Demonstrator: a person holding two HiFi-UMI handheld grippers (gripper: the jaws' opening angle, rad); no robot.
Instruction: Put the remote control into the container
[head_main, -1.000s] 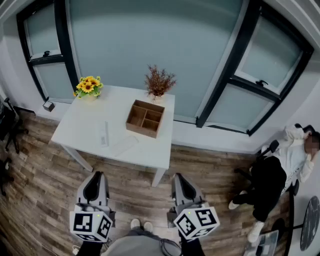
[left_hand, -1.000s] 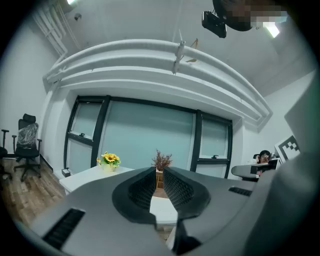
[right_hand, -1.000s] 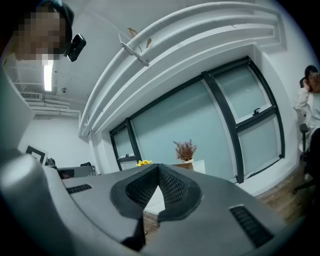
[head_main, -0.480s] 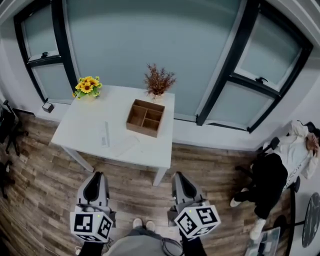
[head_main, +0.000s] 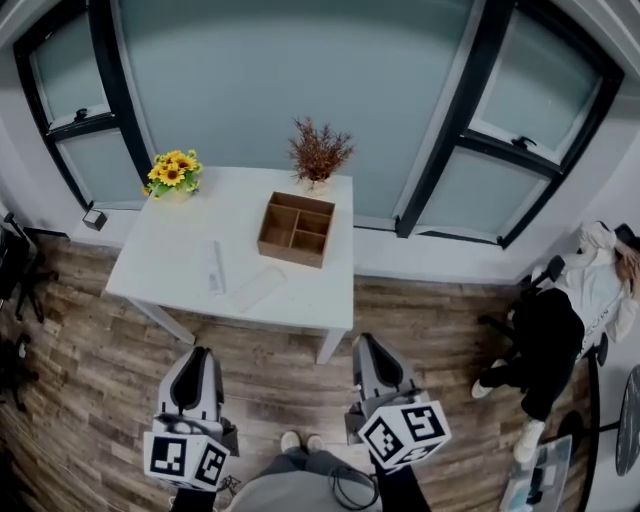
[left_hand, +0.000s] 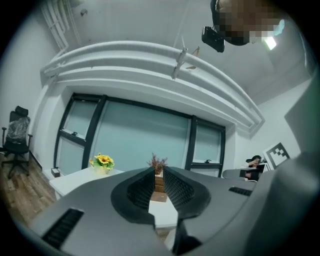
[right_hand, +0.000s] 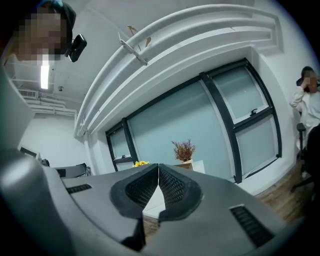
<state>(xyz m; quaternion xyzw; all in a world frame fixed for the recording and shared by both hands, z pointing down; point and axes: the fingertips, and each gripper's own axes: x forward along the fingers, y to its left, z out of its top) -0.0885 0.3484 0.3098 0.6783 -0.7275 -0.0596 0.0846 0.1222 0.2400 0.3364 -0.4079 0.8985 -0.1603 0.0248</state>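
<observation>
A slim white remote control (head_main: 216, 267) lies on the white table (head_main: 180, 235), left of the wooden container (head_main: 295, 228) with its dividers. Both grippers hang over the wooden floor, well short of the table's near edge. My left gripper (head_main: 195, 358) points level at the table; in the left gripper view its jaws (left_hand: 158, 172) stand a narrow gap apart with nothing between them, and the container (left_hand: 159, 182) shows through the gap. My right gripper (head_main: 370, 345) is to its right; its fingertips (right_hand: 158, 167) meet, empty.
Yellow flowers (head_main: 172, 170) stand at the table's back left corner and a dried plant (head_main: 319, 152) behind the container. A pale flat thing (head_main: 258, 288) lies near the table's front edge. A person (head_main: 550, 335) is at the far right; office chairs (head_main: 15, 265) at the left wall.
The head view has shifted slightly, so the table sits a little lower and further right. Both grippers stay side by side at the bottom. The person at the right has moved toward the frame's edge.
</observation>
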